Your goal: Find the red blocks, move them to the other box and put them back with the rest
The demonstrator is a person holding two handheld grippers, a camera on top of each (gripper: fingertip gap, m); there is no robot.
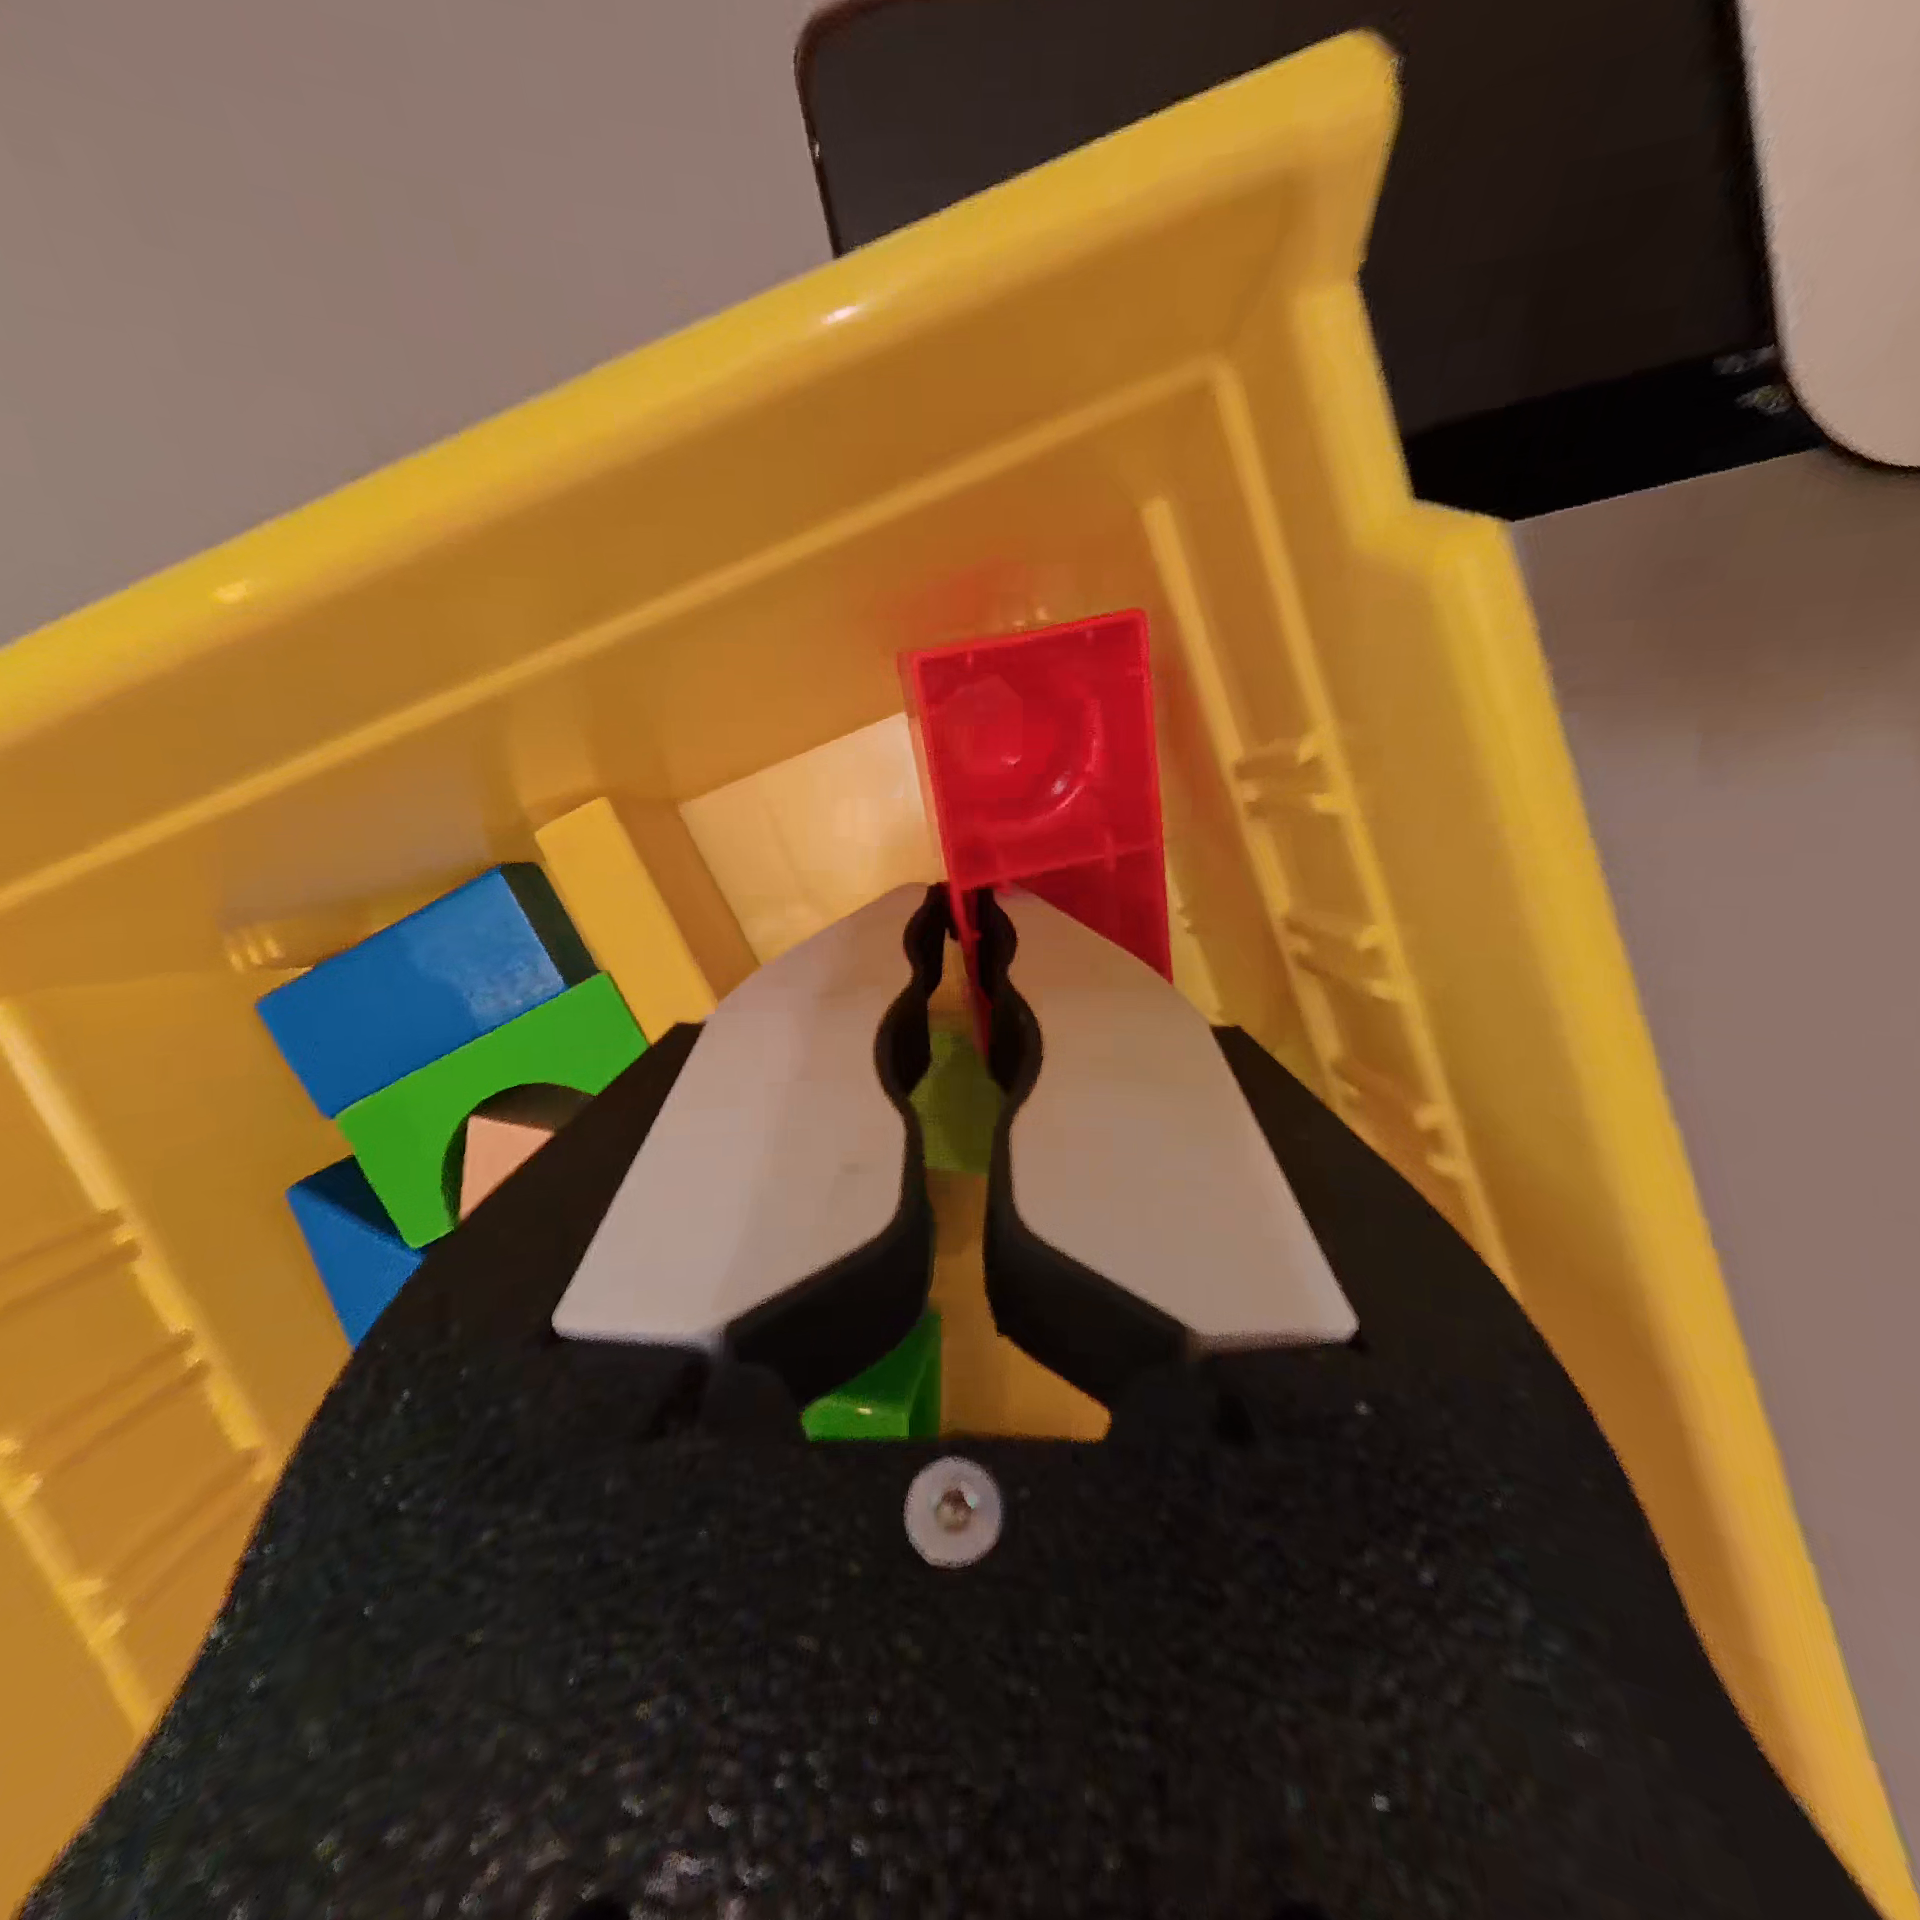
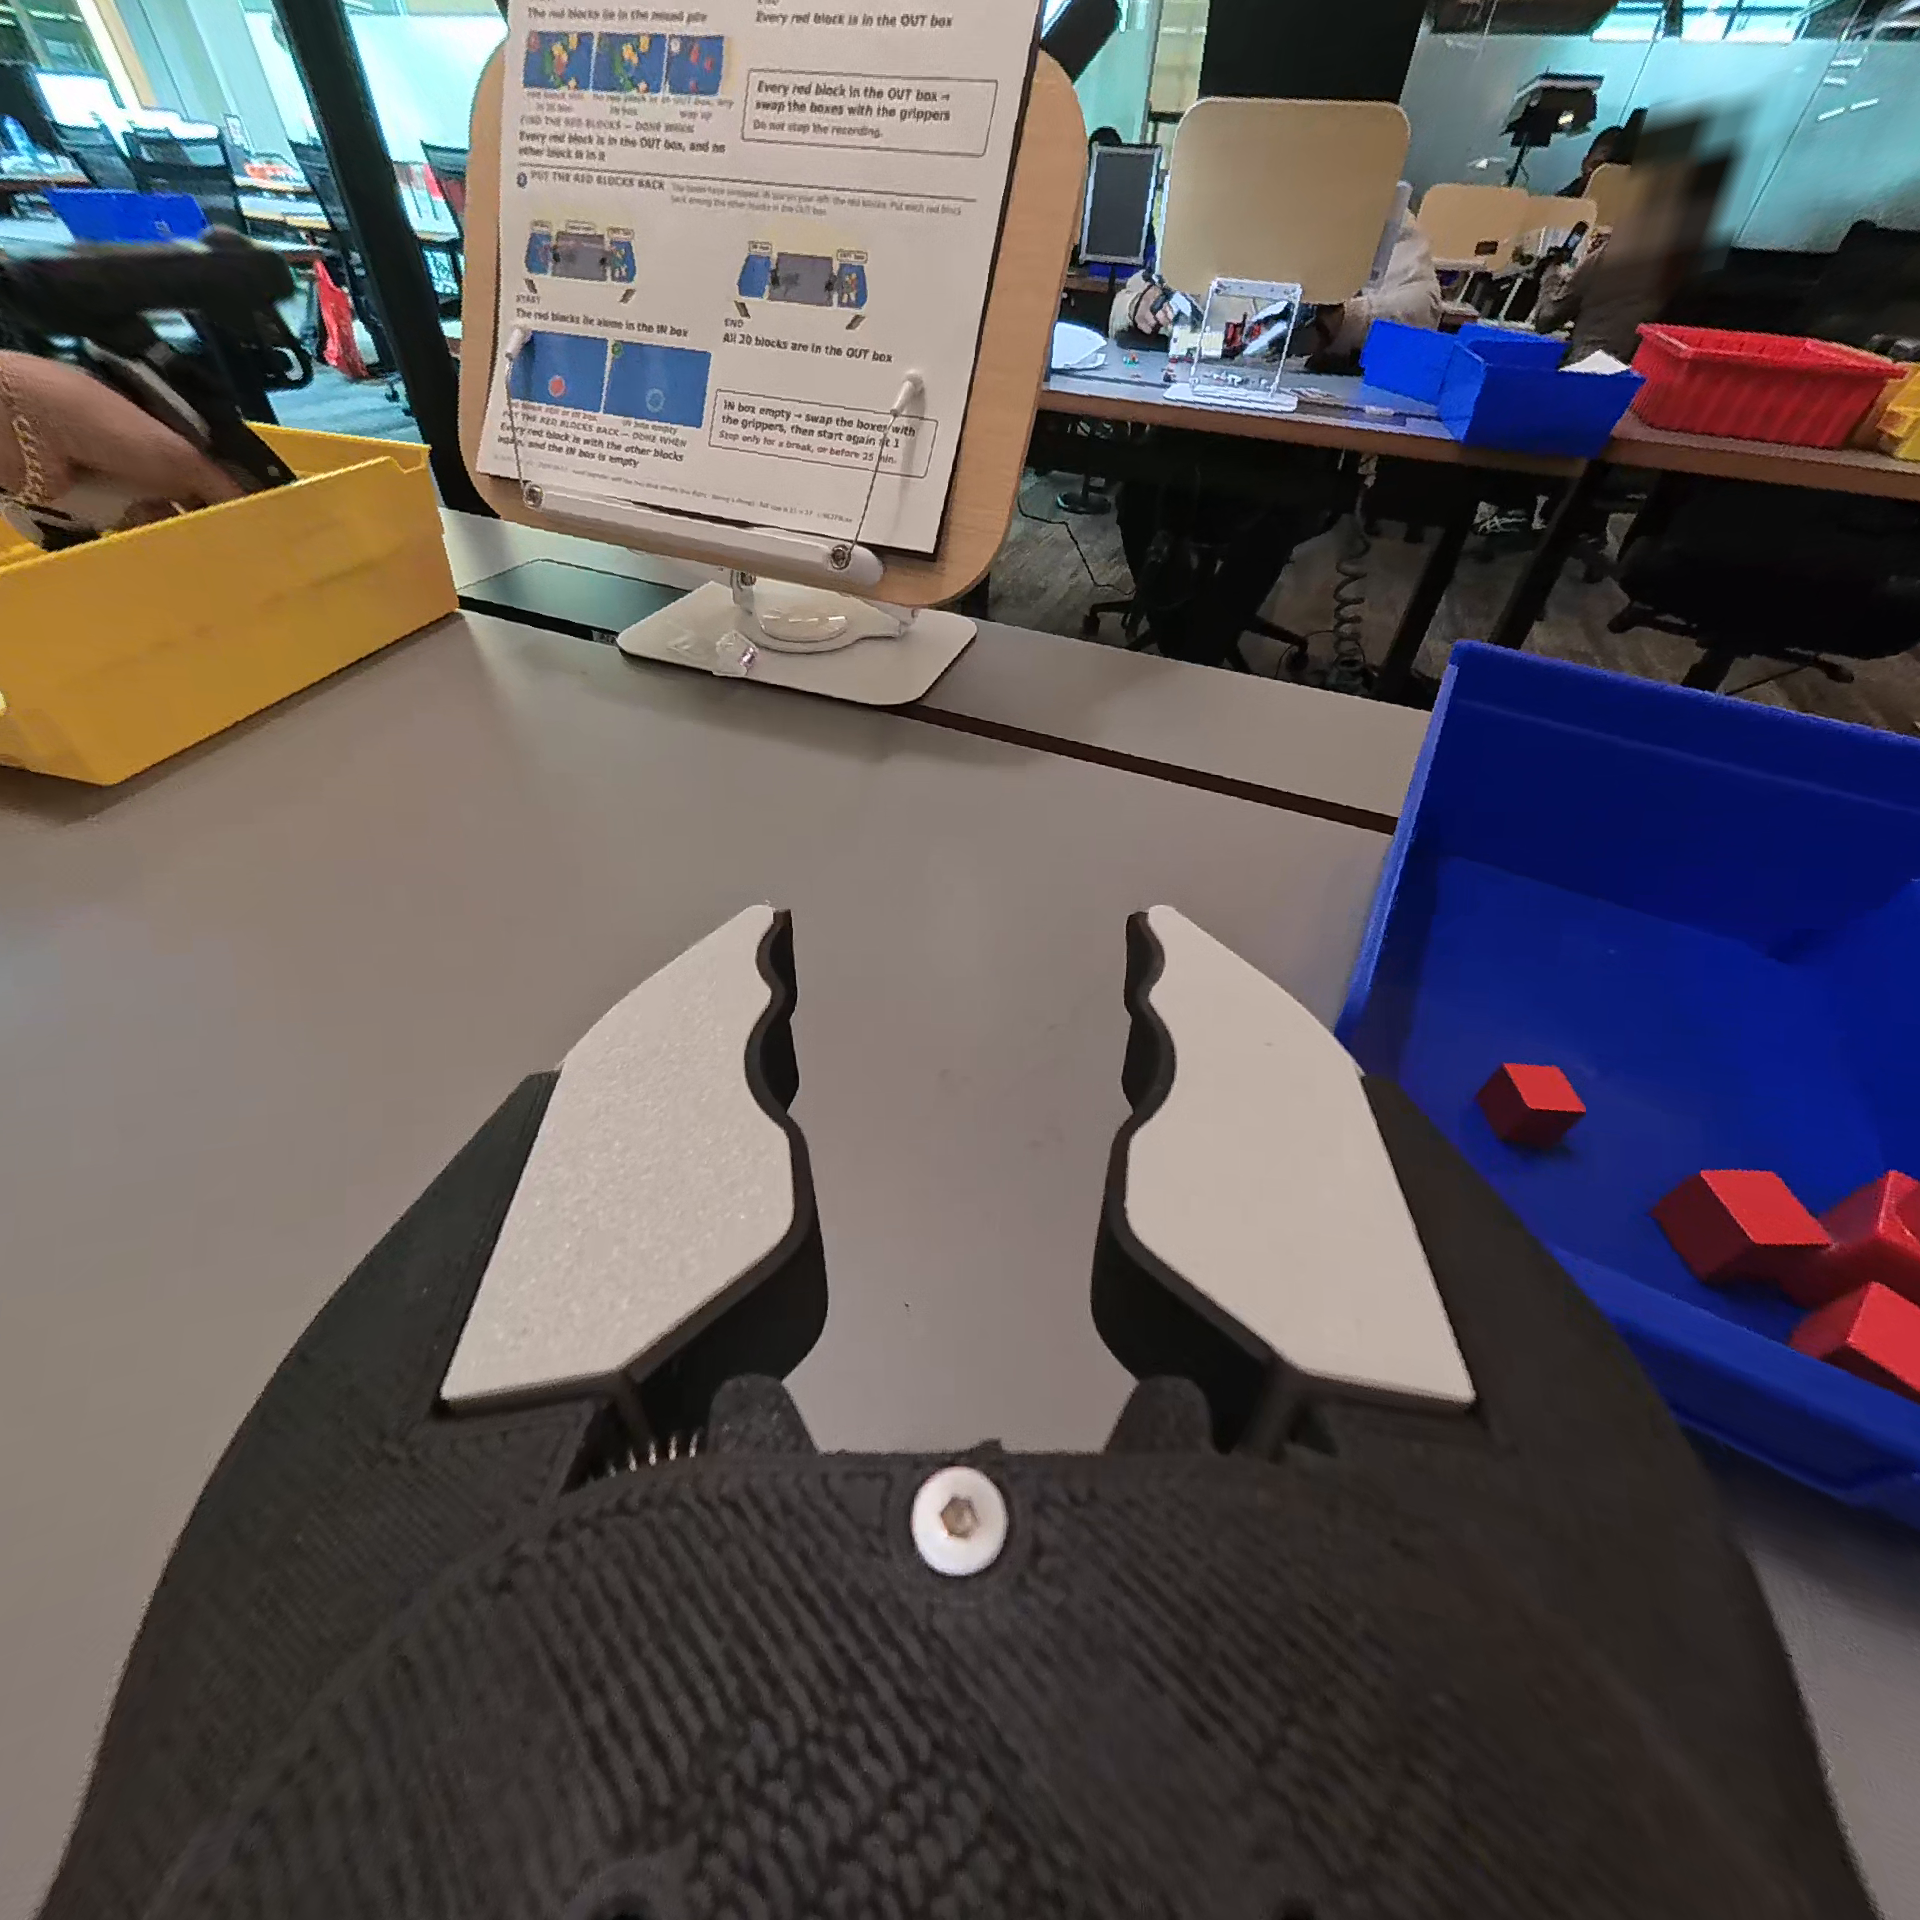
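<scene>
In the left wrist view my left gripper (image 1: 964, 914) is inside the yellow box (image 1: 727, 499), shut on the thin wall of a hollow red plastic block (image 1: 1039, 758) that stands at the box's far right corner. Blue (image 1: 416, 977), green (image 1: 488, 1081), yellow (image 1: 613, 894) and cream (image 1: 821, 821) blocks lie to its left. In the right wrist view my right gripper (image 2: 958, 935) is open and empty above the grey table (image 2: 416, 935). The blue box (image 2: 1662, 935) at its right holds several red blocks (image 2: 1745, 1226). The yellow box (image 2: 208, 613) and the left gripper (image 2: 187, 416) show far left.
A document stand (image 2: 769, 312) with a printed sheet stands at the table's back edge. A black panel (image 1: 1351, 208) lies beyond the yellow box. Other desks with blue and red bins (image 2: 1756, 384) are in the background.
</scene>
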